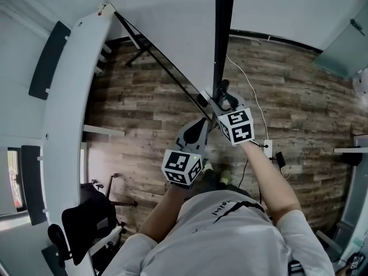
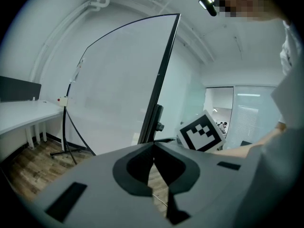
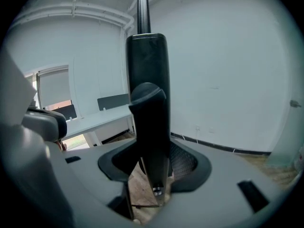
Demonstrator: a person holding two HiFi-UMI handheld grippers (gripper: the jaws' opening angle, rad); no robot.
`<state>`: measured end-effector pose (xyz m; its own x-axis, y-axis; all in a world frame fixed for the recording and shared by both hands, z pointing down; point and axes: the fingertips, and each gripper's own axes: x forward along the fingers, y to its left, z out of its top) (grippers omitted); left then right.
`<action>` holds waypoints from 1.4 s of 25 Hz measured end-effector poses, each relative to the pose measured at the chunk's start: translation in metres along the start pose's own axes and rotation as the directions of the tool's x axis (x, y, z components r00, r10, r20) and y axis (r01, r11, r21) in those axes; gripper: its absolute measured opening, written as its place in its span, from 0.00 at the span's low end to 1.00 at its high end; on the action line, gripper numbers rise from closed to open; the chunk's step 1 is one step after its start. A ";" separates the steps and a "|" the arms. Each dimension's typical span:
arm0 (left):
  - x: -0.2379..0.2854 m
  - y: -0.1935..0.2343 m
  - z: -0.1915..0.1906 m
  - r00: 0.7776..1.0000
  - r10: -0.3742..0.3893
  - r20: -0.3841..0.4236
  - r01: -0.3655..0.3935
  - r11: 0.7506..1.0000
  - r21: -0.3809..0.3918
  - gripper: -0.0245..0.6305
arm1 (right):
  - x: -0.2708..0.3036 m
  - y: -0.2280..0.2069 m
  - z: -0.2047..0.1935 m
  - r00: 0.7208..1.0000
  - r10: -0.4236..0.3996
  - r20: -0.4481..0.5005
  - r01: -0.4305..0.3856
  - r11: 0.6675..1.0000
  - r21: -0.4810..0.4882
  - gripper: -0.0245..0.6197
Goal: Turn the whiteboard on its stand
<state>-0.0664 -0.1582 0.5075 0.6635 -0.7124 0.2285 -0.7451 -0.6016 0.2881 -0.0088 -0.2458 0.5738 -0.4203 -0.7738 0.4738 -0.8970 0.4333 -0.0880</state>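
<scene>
- White shirt [image 1: 230, 243]: black print across the chest, too small to read.
- Left gripper [image 2: 153, 148]: smooth grey shell, black jaws pressed together, pinching nothing.
- Right gripper [image 3: 151, 160]: jaws clamped on the rounded black stand [image 3: 147, 65].
- Whiteboard [image 2: 121, 80]: glossy white, thin black frame, upright just beyond both grippers, over a wood-plank floor [image 1: 144, 108].

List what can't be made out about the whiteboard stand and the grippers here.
- Stand's near foot: in the left gripper view the left gripper's grey body covers it; in the head view the person's arms do.
- Where the black lever joins the post: in the right gripper view the lever and the right gripper shut on it block it.
- Post's top: cut off by that view's upper edge.
</scene>
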 end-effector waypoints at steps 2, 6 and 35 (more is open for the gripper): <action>-0.007 -0.005 0.000 1.000 0.020 0.006 -0.020 1.000 0.006 0.06 | 0.001 0.011 -0.002 1.000 0.020 -0.013 -0.020 1.000 -0.005 0.34; -0.023 -0.007 0.003 0.998 0.063 0.022 -0.063 0.998 0.013 0.06 | 0.004 0.035 -0.001 0.997 0.069 -0.030 -0.069 0.997 -0.016 0.34; -0.040 -0.057 0.031 0.995 0.079 0.058 -0.080 0.997 0.014 0.06 | -0.136 0.055 0.061 0.958 0.202 0.203 -0.207 0.978 0.004 0.11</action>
<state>-0.0530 -0.1064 0.4531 0.5977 -0.7774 0.1960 -0.7965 -0.5478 0.2560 -0.0097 -0.1450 0.4515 -0.6120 -0.7474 0.2585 -0.7908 0.5825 -0.1880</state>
